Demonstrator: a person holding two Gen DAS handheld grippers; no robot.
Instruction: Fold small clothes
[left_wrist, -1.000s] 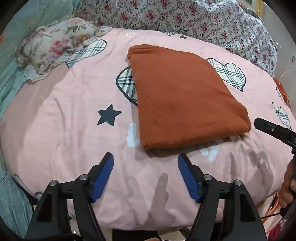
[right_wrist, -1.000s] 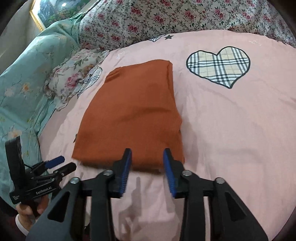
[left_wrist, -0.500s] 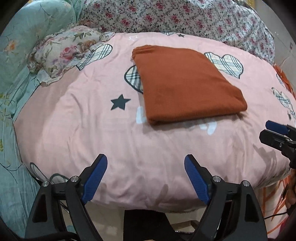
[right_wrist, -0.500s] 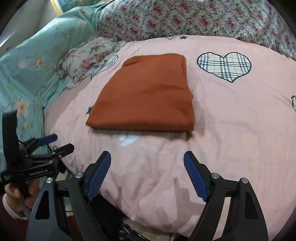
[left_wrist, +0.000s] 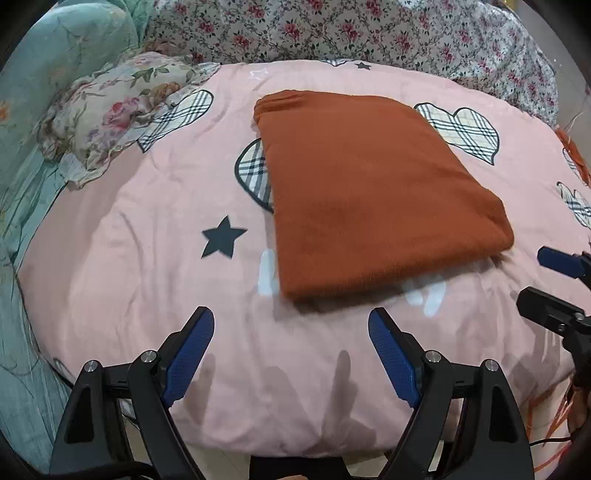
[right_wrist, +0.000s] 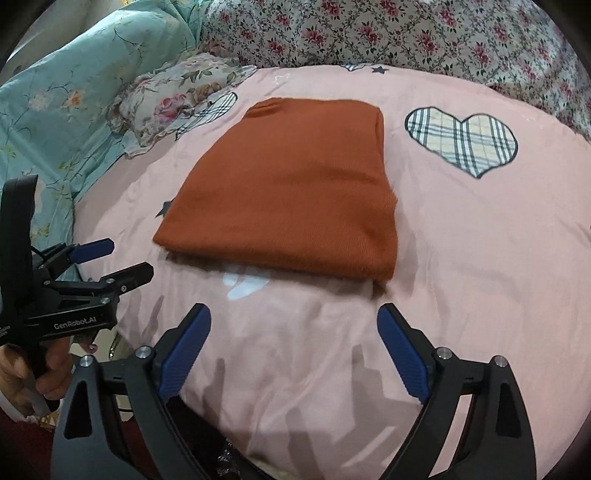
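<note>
Lying folded flat on the pink quilt (left_wrist: 110, 258), the rust-orange garment (left_wrist: 369, 206) sits just beyond both sets of fingers, untouched. Left gripper (left_wrist: 291, 332) is spread wide and empty; right gripper (right_wrist: 293, 328) has just been opening, nothing between its jaws.

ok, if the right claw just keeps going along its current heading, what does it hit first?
Probably the bare pink bedsheet, just short of the folded orange garment. The right claw is open with nothing between its fingers. Depth is unclear, so it might reach the garment's near edge.
</note>
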